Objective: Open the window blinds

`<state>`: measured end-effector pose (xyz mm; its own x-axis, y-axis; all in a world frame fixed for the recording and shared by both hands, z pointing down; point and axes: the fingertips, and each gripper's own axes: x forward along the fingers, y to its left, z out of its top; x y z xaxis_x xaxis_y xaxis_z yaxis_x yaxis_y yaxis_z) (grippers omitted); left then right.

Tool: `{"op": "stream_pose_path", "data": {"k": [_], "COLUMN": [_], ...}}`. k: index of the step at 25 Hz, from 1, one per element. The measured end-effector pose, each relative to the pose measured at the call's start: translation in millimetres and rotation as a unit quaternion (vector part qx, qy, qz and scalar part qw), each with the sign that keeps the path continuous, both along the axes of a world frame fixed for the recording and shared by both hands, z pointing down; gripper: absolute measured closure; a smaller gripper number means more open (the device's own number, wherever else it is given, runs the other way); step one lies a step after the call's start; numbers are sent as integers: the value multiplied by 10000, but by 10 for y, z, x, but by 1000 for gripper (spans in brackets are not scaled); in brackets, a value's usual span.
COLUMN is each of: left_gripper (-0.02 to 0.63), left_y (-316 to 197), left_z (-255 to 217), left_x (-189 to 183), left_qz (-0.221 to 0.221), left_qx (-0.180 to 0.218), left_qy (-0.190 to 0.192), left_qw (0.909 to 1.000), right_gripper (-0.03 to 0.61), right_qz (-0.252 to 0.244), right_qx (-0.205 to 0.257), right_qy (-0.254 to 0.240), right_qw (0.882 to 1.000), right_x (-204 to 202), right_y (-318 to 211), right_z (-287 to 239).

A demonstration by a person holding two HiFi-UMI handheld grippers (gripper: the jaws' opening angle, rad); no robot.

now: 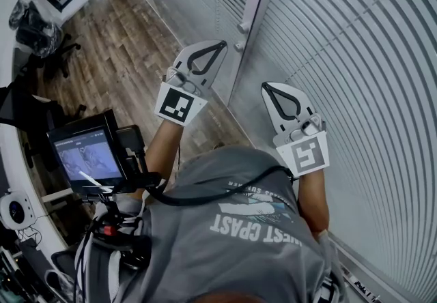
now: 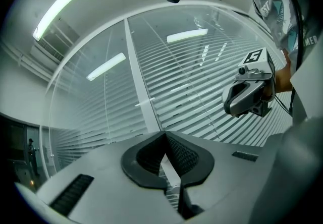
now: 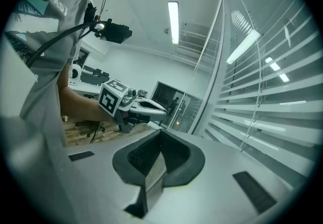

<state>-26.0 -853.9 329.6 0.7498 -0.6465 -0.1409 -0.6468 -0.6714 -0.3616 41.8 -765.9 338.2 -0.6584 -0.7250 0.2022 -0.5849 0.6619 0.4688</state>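
Person's grey T-shirt [image 1: 232,226] fills the foreground; left gripper [image 1: 220,46] and right gripper [image 1: 266,88], jaws closed and empty, face white horizontal-slat window blinds [image 1: 355,56], fully lowered.

Ahead of my right gripper [image 1: 268,90], the blinds [image 1: 369,42] run off the frame's top and right edges, ends unseen.

Grey printed T-shirt [image 1: 239,240] — black cable [image 1: 225,192] across.
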Motion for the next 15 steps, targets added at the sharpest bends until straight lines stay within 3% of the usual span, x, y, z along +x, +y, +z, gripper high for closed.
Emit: {"op": "stream_pose_path", "data": {"k": [15], "left_gripper": [611], "left_y": [-20], "left_z": [75], "left_x": [-11], "left_qz": [0], "left_qx": [-179], "left_qy": [91], "left_qw": [9998], "right_gripper": [575], "right_qz": [-16], "right_qx": [-44], "right_qy": [11], "right_qw": [10000], "right_x": [-15], "right_y": [8], "right_z": [27]}}
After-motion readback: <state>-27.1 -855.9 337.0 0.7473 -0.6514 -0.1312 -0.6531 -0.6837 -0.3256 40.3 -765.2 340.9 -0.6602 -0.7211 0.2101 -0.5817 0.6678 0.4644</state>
